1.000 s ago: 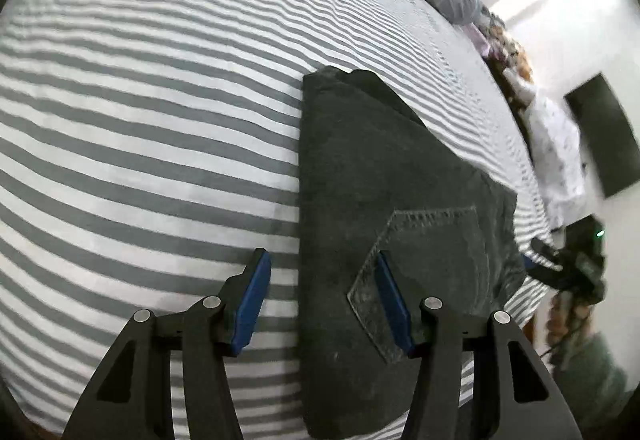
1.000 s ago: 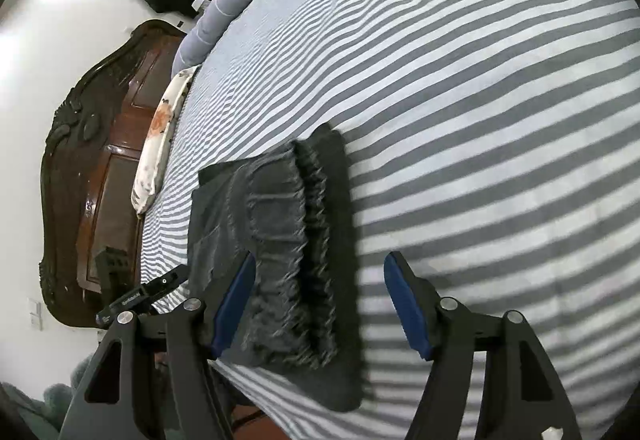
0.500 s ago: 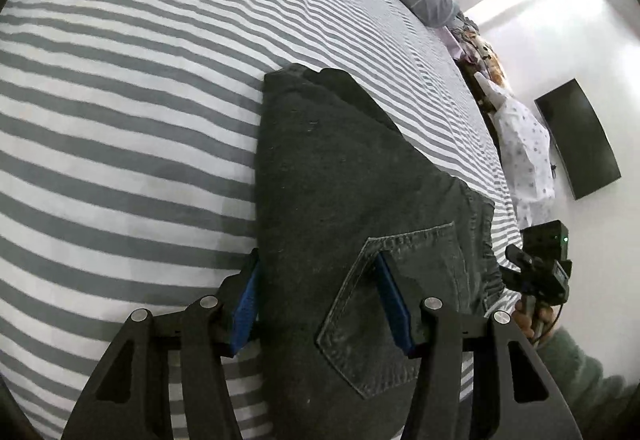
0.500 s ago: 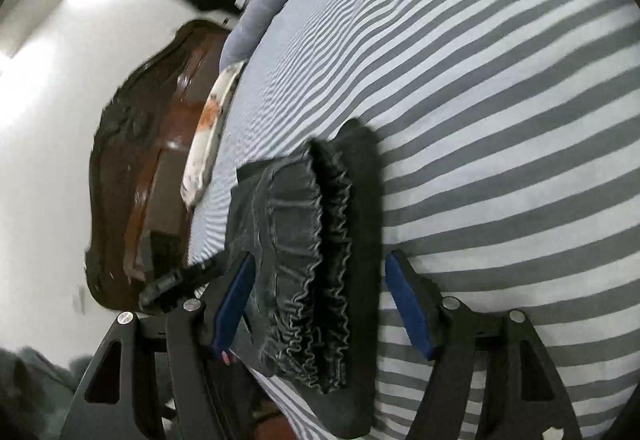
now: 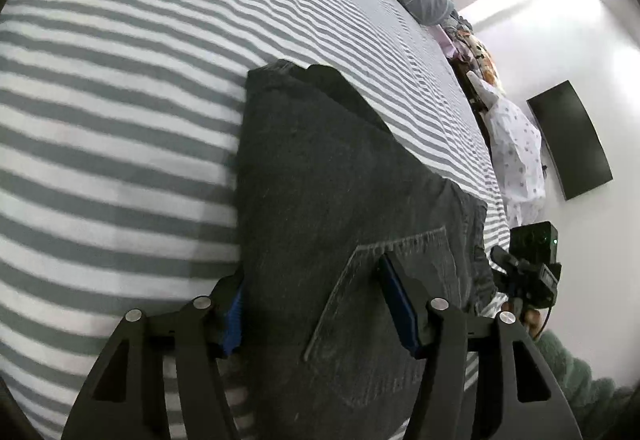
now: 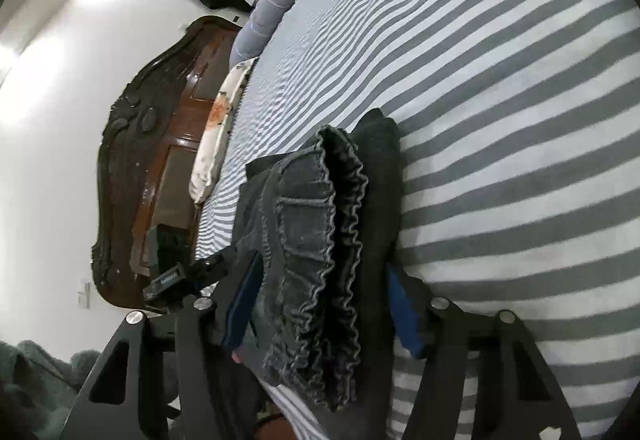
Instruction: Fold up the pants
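Straddling the folded pants point(image 5: 340, 199) near the bed point(image 5: 120, 79) edge, both hand-held grippers, left point(image 5: 316, 304) and right point(image 6: 320, 304), gape wide; closing comes next.

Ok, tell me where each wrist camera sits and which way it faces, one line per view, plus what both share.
Left wrist: sits on the left gripper, looks along its fingers over the folded dark grey denim pants on the grey-and-white striped bedsheet, towards a wall-mounted black screen; the jaws are open astride the pants' edge.
Right wrist: sits on the right gripper, looks over the pants' ruffled elastic waistband towards a dark carved wooden headboard; the jaws are open.
Shared: pants, bedsheet, and each shows the other gripper.
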The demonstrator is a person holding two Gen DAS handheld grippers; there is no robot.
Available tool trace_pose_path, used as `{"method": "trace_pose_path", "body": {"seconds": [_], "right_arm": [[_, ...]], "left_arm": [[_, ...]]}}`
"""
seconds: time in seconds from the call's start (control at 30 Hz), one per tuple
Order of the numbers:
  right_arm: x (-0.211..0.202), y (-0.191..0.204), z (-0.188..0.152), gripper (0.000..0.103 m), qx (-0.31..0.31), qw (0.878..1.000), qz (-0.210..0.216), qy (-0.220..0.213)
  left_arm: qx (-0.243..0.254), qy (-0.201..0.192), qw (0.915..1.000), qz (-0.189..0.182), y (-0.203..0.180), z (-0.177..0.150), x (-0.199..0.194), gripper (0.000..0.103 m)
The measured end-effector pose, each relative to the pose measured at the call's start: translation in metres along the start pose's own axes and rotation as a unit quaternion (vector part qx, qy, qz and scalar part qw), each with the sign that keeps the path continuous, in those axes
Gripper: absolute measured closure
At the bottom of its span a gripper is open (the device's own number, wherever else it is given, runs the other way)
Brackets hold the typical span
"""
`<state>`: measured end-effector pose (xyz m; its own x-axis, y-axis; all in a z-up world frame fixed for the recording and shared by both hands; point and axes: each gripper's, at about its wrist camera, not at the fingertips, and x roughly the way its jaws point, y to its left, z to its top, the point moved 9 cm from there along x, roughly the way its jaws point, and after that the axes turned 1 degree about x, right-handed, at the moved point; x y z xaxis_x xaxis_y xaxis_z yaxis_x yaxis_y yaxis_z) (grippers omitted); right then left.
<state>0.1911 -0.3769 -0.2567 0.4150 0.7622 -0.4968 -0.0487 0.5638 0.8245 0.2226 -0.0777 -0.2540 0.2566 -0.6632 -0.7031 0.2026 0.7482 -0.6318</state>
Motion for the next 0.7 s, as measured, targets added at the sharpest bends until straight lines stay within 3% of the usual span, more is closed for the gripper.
{"method": "trace_pose_path", "body": {"seconds": [0.17, 0.23, 0.3, 0.43, 0.53, 0.7], "right_arm": [[0.003, -0.009, 0.003, 0.07, 0.03, 0.999, -0.017, -0.005], [0.002, -0.006, 0.0, 0.074, 0.031, 0.999, -0.032, -0.01], [0.001, 0.0, 0.0, 0.079, 0.029, 0.998, -0.047, -0.018], [-0.002, 0.014, 0.0, 0.082, 0.027, 0.996, -0.08, -0.031], [-0.005, 0.027, 0.002, 0.083, 0.022, 0.994, -0.099, -0.036], [-0.006, 0.054, 0.008, 0.084, 0.005, 0.993, -0.112, -0.037]], "left_arm": [[0.016, -0.006, 0.9993, 0.034, -0.007, -0.002, 0.002, 0.039], [0.042, -0.005, 0.9961, 0.078, -0.01, -0.004, 0.002, 0.055], [0.045, -0.002, 0.9952, 0.087, -0.012, -0.007, 0.0, 0.067], [0.037, -0.004, 0.9949, 0.094, -0.018, -0.005, -0.008, 0.088], [0.044, -0.015, 0.9942, 0.097, -0.026, -0.004, -0.017, 0.092], [0.032, -0.034, 0.9968, 0.066, -0.038, 0.005, -0.036, 0.094]]}}
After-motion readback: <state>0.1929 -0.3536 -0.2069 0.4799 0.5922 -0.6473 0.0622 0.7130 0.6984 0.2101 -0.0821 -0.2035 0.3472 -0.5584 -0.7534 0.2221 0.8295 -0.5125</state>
